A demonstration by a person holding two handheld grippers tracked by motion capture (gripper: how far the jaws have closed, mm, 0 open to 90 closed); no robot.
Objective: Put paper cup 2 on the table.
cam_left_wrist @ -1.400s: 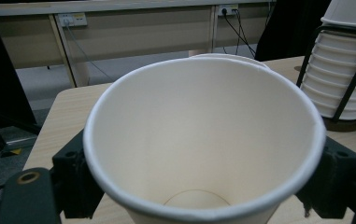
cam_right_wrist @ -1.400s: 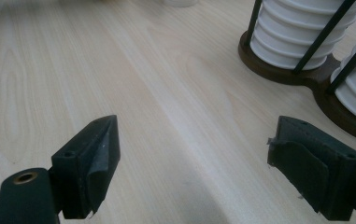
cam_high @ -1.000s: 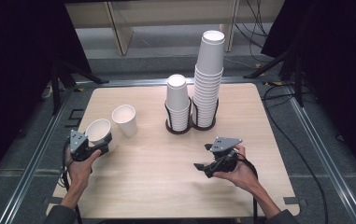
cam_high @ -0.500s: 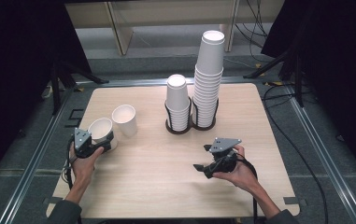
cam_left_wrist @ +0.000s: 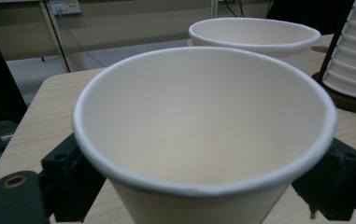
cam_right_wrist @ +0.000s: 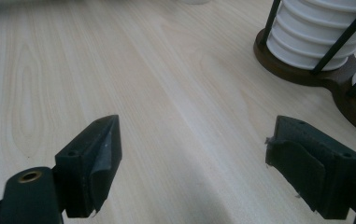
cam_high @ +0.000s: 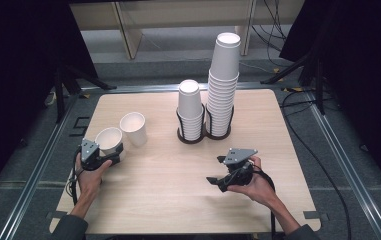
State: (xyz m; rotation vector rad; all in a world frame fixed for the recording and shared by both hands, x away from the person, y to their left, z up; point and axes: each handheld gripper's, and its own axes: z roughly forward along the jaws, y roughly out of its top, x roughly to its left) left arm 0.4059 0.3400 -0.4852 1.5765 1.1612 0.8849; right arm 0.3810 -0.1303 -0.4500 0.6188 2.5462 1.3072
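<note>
near cup [cam_left_wrist: 203,135] upright at the table's [cam_high: 168,190] left edge, sitting between the left gripper's [cam_high: 109,154] jaws which have just been opening, second cup [cam_high: 133,128] just behind it, right gripper [cam_right_wrist: 199,172] gaping wide over bare wood, cup stacks [cam_high: 210,105] at the back

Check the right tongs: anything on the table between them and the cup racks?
Nothing visible. The right tongs stand open over bare table, and the wood runs clear up to the dark rack base holding the stacked cups. The two loose cups sit far off by the left tongs.
</note>
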